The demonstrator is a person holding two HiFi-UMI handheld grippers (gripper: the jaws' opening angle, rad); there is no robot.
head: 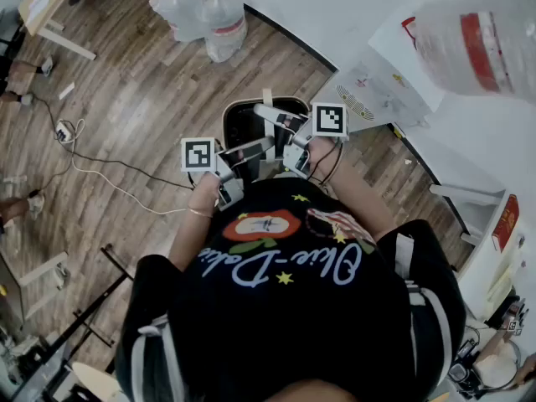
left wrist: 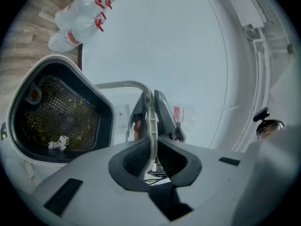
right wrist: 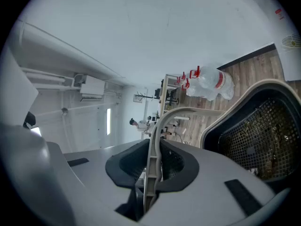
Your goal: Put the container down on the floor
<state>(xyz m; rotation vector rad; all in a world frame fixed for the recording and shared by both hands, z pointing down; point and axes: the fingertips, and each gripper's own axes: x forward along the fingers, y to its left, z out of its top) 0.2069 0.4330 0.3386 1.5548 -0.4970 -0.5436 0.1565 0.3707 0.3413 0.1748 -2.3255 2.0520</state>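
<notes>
I hold the container (head: 249, 117), a pale bin with a black inside and a mesh basket, in front of the person's body above the wooden floor. Both grippers clamp its thin white bail handle (left wrist: 123, 84). My left gripper (left wrist: 151, 147) is shut on the handle, which runs edge-on between the pads. My right gripper (right wrist: 155, 160) is shut on the same handle (right wrist: 165, 119) from the other side. In the left gripper view the mesh basket (left wrist: 61, 114) holds some crumbs and scraps. The head view shows the left gripper (head: 222, 172) and right gripper (head: 291, 145) close together over the bin.
Large water bottles (head: 205, 11) lie on the floor by the white wall ahead. Another big bottle (head: 477, 44) sits up at the right on a white surface. Cables (head: 92, 164) trail across the floor at the left. A wooden table leg (head: 63, 44) stands far left.
</notes>
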